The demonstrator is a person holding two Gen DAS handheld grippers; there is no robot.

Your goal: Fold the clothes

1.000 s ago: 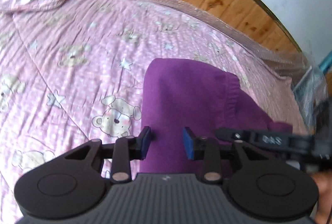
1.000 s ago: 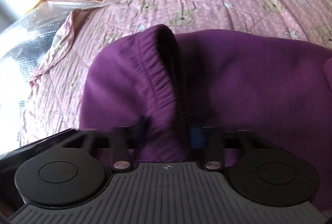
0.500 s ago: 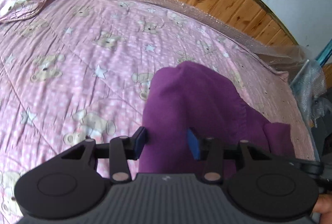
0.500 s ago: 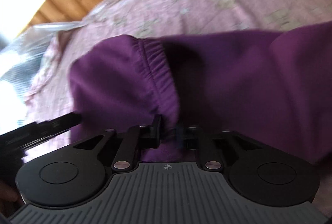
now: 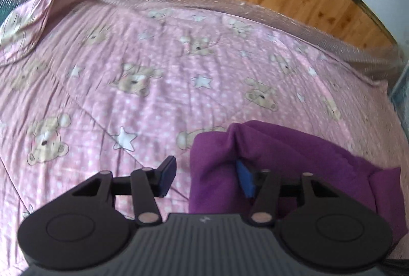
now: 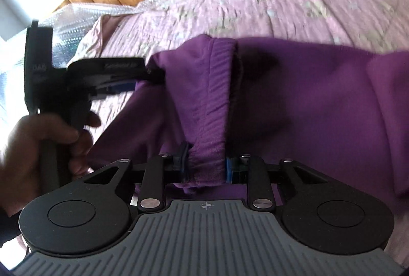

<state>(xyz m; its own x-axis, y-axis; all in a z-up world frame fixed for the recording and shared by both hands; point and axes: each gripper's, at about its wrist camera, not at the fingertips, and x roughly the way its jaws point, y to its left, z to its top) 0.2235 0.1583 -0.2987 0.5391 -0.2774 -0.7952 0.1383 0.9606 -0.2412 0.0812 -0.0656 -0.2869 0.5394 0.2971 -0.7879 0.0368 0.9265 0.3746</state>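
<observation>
Left gripper (image 5: 205,180): jaws just spread, letting go of purple garment (image 6: 306,102). Right gripper (image 6: 205,166): re-closed, pinching the ribbed waistband (image 6: 217,87); the fold probably continues from there

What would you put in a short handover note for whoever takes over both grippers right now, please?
Left gripper: open, jaws have just been opening; the edge of the purple garment lies between its fingers, unclamped.
Right gripper: shut on the garment's ribbed band.
The garment lies bunched on the pink bear-print quilt, near its right side in the left wrist view.
Done: no neat fold visible yet.
Left: spread, fold, flatten.
</observation>
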